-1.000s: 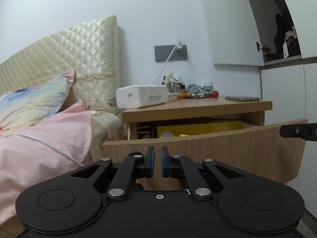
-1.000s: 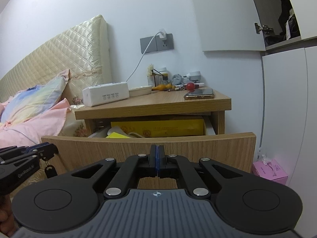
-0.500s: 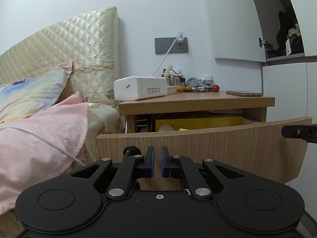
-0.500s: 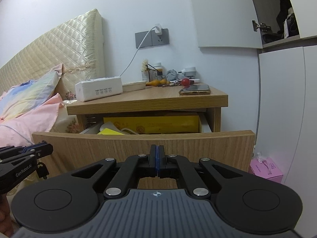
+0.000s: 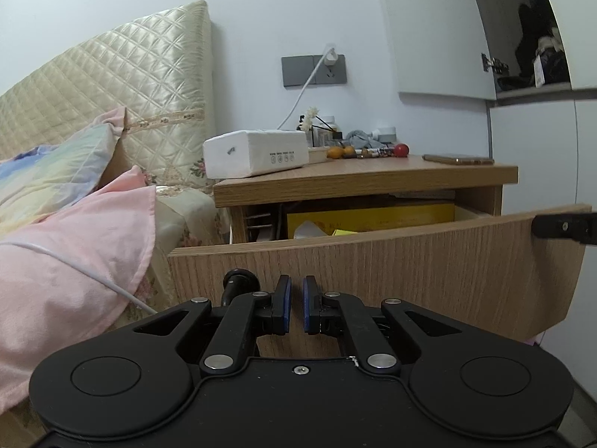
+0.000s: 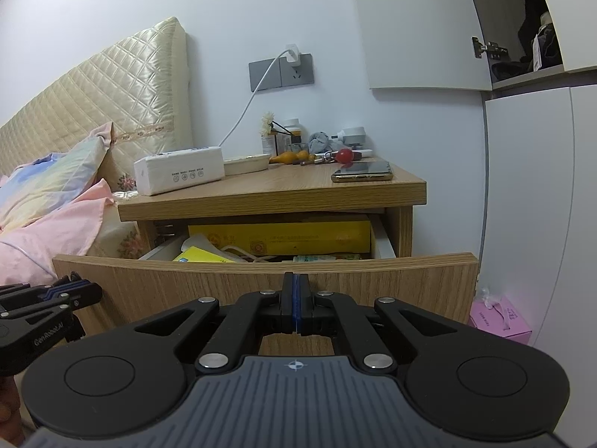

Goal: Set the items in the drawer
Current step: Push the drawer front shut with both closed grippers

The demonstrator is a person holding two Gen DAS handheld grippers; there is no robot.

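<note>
The nightstand's wooden drawer [image 6: 261,280] stands pulled out, its front panel [image 5: 373,261] close ahead of both grippers. Inside lie a long yellow box [image 6: 280,237], a yellow-green packet [image 6: 201,255] and a white cable. On the nightstand top rest a white tissue pack [image 6: 179,173], a phone [image 6: 362,171], a red ball [image 6: 345,155] and small bottles. My left gripper [image 5: 294,306] hangs before the panel, pads a narrow gap apart and holding nothing, with the black drawer knob [image 5: 240,280] just to its left. My right gripper [image 6: 296,302] is shut and empty.
A bed with a pink blanket [image 5: 74,261] and a quilted headboard [image 5: 130,93] fills the left. White wardrobe doors [image 6: 541,205] stand on the right, and a pink box [image 6: 500,317] sits on the floor beside the nightstand. A charger cable hangs from the wall socket [image 6: 283,71].
The right gripper has risen a little, so more of the drawer's inside shows. The left view shifted slightly. Neither gripper's jaws moved, and the drawer stands as far out as before.
</note>
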